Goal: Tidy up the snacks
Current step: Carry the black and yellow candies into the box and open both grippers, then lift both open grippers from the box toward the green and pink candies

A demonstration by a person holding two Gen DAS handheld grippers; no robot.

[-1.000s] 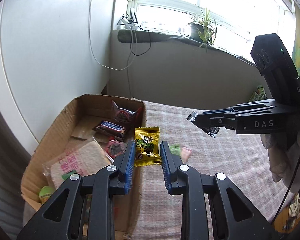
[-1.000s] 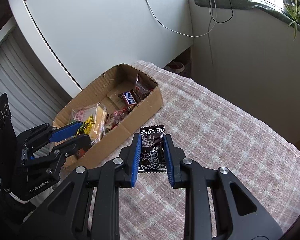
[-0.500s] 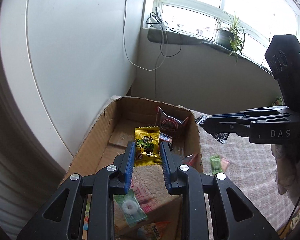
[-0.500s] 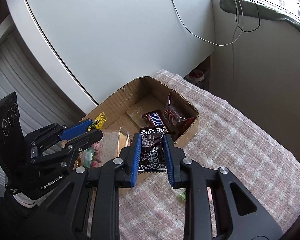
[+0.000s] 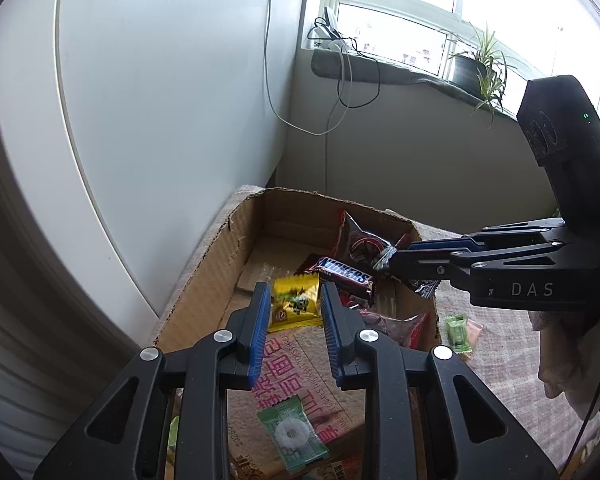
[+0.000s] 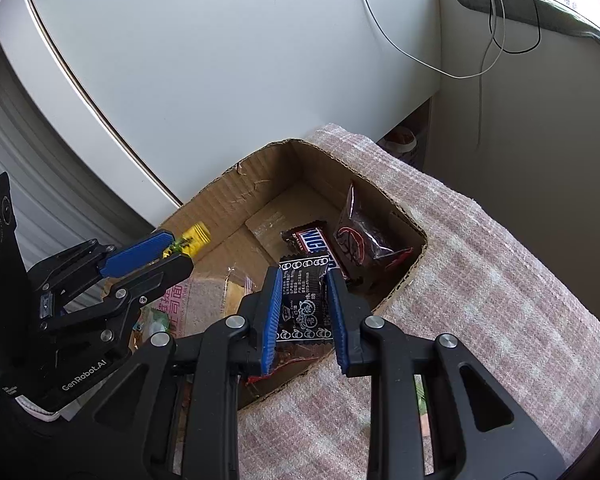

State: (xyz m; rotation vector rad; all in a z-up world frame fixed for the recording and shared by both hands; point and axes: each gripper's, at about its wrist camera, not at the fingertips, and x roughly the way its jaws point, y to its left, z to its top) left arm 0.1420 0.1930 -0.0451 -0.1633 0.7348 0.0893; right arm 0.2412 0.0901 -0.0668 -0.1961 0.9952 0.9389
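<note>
A checked pinkish cloth (image 6: 480,280) covers the table, and on it, against a white cabinet (image 5: 160,100), sits an open cardboard box (image 5: 216,264) that holds most of the snacks. Above the box two hand-held grippers angle downward, side by side, their fingers aimed into it.

The left gripper (image 5: 295,305) hangs over the middle of the box, its blue pads clamped on a yellow candy packet (image 5: 296,304) held upright between them. Seen from the right wrist camera, it reaches in from the left with the yellow packet poking out past its fingertips.

The right gripper (image 6: 303,308) hangs over the box's near wall on the cloth side, its pads pressed shut on a black patterned packet (image 6: 304,304).

In the box lie a large flat pack with pink lettering (image 5: 300,364), a dark red bag (image 6: 360,240) leaning in the far corner, a Snickers bar (image 5: 340,274) beside it, and a green wrapped ring sweet (image 5: 292,434) on the flat pack. Outside, on the cloth just beside the box, lies a small green sweet (image 5: 456,330).
</note>
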